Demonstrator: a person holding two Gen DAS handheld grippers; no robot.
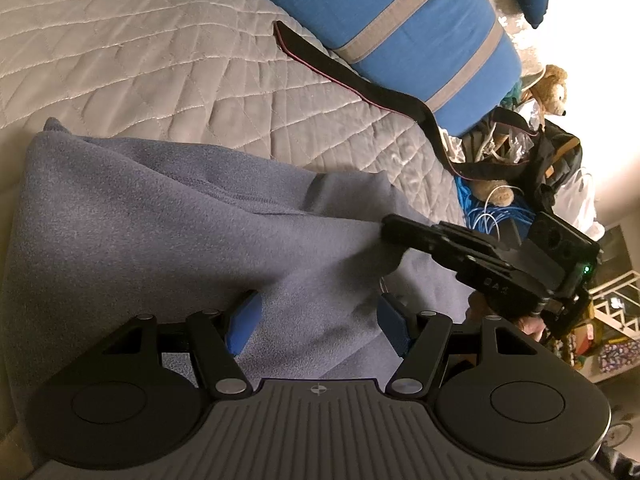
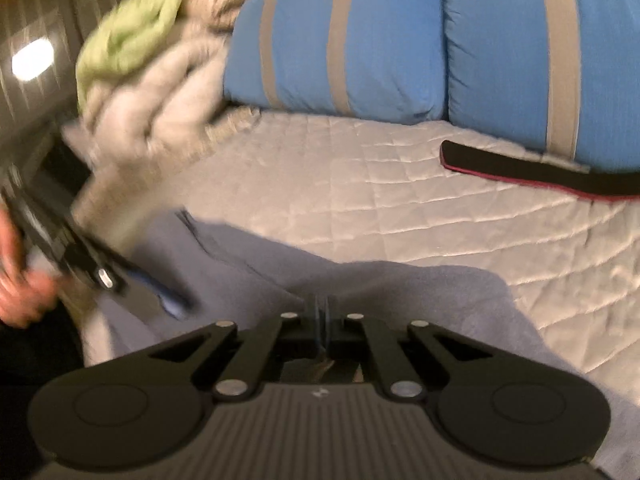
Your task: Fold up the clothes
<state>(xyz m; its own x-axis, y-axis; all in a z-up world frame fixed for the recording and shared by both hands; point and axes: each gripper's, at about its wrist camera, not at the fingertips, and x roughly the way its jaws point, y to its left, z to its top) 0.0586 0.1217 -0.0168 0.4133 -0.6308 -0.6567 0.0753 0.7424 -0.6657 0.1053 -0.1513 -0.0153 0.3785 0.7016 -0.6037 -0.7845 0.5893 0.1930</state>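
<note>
My soft grey-blue fleece garment (image 1: 168, 216) lies flat on the pale quilted bed cover (image 1: 132, 52), near the blue pillows with grey stripes (image 2: 340, 40). My right hand-held gripper (image 2: 325, 312) is pressed together, pinching a fold of the fleece. My left hand-held gripper (image 1: 316, 320) is spread wide over the fleece, with the cloth between its blue pads (image 1: 244, 324).

Quilted bed (image 2: 400, 184) (pale), striped blue pillows (image 2: 340, 40)
</note>
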